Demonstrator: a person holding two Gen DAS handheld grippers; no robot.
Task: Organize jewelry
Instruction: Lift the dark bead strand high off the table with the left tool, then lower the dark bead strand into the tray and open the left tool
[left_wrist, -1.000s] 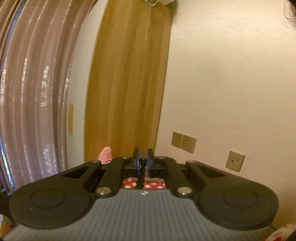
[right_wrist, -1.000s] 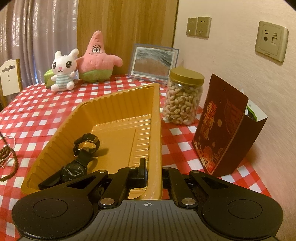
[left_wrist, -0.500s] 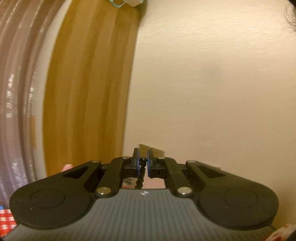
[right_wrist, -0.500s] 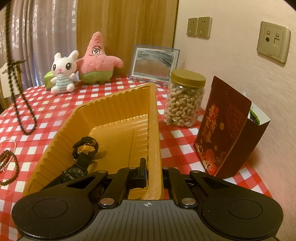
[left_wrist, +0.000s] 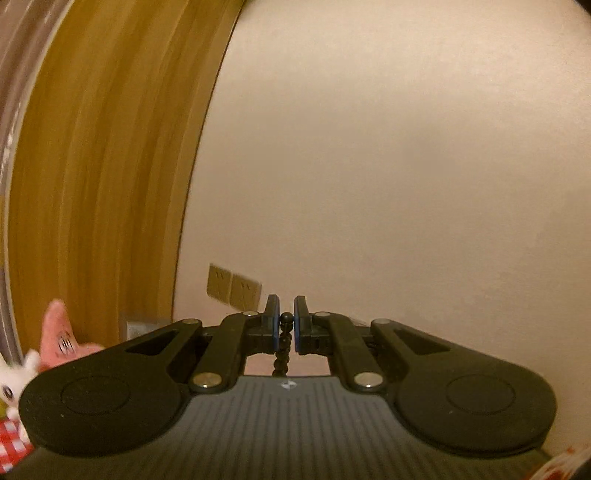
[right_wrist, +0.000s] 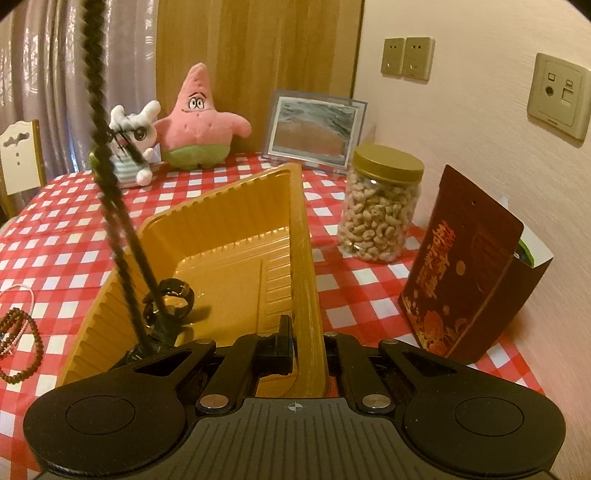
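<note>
My left gripper (left_wrist: 286, 321) is shut on a dark bead necklace (left_wrist: 283, 341) and points up at the wall. In the right wrist view the same necklace (right_wrist: 110, 184) hangs in a long strand, its lower end down inside the yellow tray (right_wrist: 236, 206). A black watch (right_wrist: 170, 299) lies in the tray. My right gripper (right_wrist: 306, 345) is shut on the tray's near right rim. A brown bead bracelet (right_wrist: 22, 343) and a thin pink one (right_wrist: 18, 291) lie on the checked cloth to the left.
A jar of cashews (right_wrist: 382, 206), a dark red bag (right_wrist: 461, 273) and a picture frame (right_wrist: 314, 133) stand right of and behind the tray. Two plush toys (right_wrist: 195, 122) sit at the back. A chair (right_wrist: 20, 158) is at the far left.
The left gripper has carried the necklace to the right, from the table's left side to over the tray. The right gripper kept its hold on the tray rim.
</note>
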